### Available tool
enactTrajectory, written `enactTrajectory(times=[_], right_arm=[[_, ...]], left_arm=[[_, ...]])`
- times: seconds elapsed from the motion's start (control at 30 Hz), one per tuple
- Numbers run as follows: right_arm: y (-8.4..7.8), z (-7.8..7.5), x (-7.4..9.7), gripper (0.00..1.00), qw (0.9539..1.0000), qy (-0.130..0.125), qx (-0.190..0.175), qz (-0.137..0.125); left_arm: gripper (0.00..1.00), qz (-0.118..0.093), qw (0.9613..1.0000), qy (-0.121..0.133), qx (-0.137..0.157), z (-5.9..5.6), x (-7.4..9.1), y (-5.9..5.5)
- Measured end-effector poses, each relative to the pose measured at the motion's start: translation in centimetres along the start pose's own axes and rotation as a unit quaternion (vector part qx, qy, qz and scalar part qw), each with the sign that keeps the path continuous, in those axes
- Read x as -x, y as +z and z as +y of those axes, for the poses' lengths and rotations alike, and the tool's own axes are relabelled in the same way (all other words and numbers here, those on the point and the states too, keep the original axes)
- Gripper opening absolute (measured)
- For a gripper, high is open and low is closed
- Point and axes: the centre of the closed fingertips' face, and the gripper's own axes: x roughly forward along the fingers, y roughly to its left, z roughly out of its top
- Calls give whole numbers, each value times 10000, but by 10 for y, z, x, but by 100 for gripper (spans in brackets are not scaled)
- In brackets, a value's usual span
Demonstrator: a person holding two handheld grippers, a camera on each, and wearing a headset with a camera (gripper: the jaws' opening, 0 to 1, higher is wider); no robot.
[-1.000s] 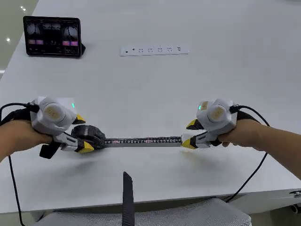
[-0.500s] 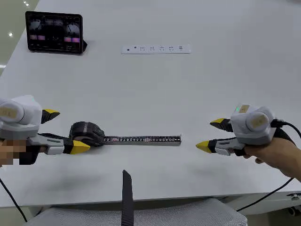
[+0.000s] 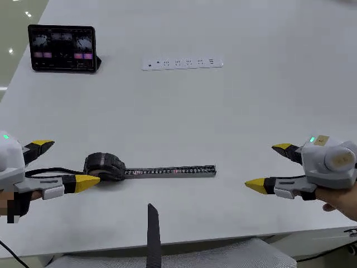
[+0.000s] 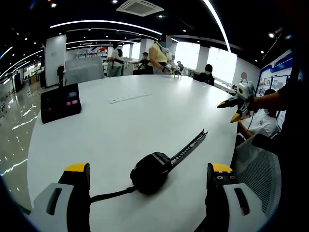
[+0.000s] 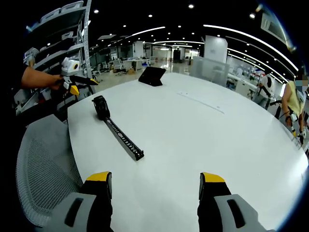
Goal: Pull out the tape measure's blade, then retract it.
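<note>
Tape measure (image 3: 104,166) lies near the table's (image 3: 223,111) front edge, blade (image 3: 170,171) extended, left gripper (image 3: 75,162) and right gripper (image 3: 260,165) fingers released, clear of it; retraction requires pinning it and easing the blade home.

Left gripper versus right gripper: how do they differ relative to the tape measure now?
The left gripper has the tape measure's case just ahead of its jaws; the right gripper stands well clear of the blade's end. The left gripper faces the case, the right gripper the blade's end. Both are open, holding nothing.
</note>
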Motion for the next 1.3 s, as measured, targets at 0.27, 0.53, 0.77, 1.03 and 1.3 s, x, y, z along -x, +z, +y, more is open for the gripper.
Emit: enactTrajectory(times=[0.27, 0.53, 0.77, 1.03, 1.3], right_arm=[[-15, 1, 16, 82, 9994, -170, -283, -125], [-23, -2, 27, 90, 9980, -379, -454, -241], [-31, 3, 33, 99, 9975, -340, -561, -258], [-40, 6, 42, 99, 9978, -318, -551, -167], [-47, 5, 47, 99, 9971, -377, -662, -66]], left_arm=[[99, -111, 9996, 262, -51, 9, 17, -21], [99, -299, 9990, 316, -82, 11, 27, -23], [99, -204, 9993, 285, -104, 11, 31, -30], [99, -153, 9993, 315, -91, 11, 36, -36], [99, -110, 9996, 264, -31, 10, 32, -39]])
